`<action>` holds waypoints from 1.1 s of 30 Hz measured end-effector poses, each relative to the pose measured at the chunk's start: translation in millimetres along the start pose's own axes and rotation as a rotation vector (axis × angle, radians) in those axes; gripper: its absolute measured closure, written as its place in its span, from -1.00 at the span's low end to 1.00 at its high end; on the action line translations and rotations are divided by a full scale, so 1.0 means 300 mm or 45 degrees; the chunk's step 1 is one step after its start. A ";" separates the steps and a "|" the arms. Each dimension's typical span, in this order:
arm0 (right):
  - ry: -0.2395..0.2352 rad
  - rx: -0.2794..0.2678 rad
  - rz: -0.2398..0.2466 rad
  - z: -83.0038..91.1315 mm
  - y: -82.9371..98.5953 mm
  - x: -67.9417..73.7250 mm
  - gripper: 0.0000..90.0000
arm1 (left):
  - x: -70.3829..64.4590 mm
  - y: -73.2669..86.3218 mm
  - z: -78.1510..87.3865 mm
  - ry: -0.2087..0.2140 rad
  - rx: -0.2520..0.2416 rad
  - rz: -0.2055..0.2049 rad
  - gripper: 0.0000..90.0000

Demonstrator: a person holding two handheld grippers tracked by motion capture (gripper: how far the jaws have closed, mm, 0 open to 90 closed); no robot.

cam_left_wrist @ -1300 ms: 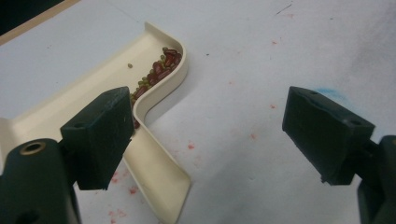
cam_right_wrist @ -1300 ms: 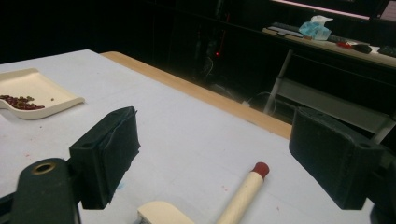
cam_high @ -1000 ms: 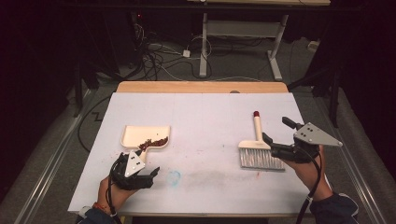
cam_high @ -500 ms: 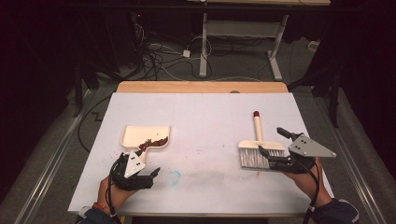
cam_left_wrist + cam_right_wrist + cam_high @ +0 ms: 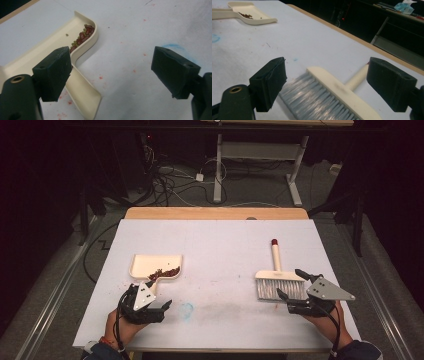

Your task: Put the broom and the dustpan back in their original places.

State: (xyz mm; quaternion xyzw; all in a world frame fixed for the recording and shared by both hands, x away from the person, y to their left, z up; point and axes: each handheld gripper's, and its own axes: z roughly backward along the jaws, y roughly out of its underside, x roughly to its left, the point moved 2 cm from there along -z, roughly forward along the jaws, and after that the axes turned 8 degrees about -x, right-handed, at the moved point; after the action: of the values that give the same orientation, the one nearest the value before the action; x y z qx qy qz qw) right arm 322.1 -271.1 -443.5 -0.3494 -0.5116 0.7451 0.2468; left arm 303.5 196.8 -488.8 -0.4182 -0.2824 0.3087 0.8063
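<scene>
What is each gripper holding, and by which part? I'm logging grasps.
Nothing is held. The left gripper is open beside the dustpan; the right gripper is open over the brush.

High view looks down across the whole bench; both gripper views sit low and close, sharing the dustpan.

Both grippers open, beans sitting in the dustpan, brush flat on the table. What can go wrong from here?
1. The beans lie heaped against the dustpan wall; a tilted lift by its handle could spill them.
2. The left gripper has one jaw over the handle; closing may pinch only its edge and slip.
3. The right gripper straddles the brush head; clamping bristles gives a soft hold.
</scene>
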 end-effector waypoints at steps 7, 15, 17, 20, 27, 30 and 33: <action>0.005 0.011 -0.035 0.023 0.056 -0.002 -0.63 | 0.000 0.000 -0.003 0.007 -0.007 0.030 -0.64; -0.040 0.045 -0.029 0.019 0.101 0.019 -0.62 | 0.006 0.000 -0.009 -0.003 -0.019 0.010 -0.64; -0.042 0.043 -0.015 0.020 0.097 0.023 -0.62 | 0.000 0.003 -0.008 0.008 -0.009 0.023 -0.64; -0.039 0.032 -0.026 0.022 0.095 0.021 -0.62 | -0.003 -0.002 -0.006 0.003 -0.022 -0.001 -0.64; -0.036 0.007 -0.033 0.030 0.065 0.032 -0.62 | -0.011 0.006 0.006 0.011 -0.002 -0.019 -0.64; -0.038 -0.001 -0.029 0.030 0.060 0.033 -0.61 | -0.010 0.006 0.004 0.009 -0.004 -0.018 -0.64; -0.033 0.000 -0.032 0.031 0.059 0.031 -0.61 | -0.008 0.006 0.001 0.007 -0.001 -0.014 -0.64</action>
State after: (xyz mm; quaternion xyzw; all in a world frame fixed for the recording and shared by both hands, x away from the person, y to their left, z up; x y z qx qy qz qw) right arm 308.8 -276.2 -460.2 -0.3331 -0.5192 0.7464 0.2496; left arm 301.1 196.1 -490.6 -0.4177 -0.2825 0.3029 0.8087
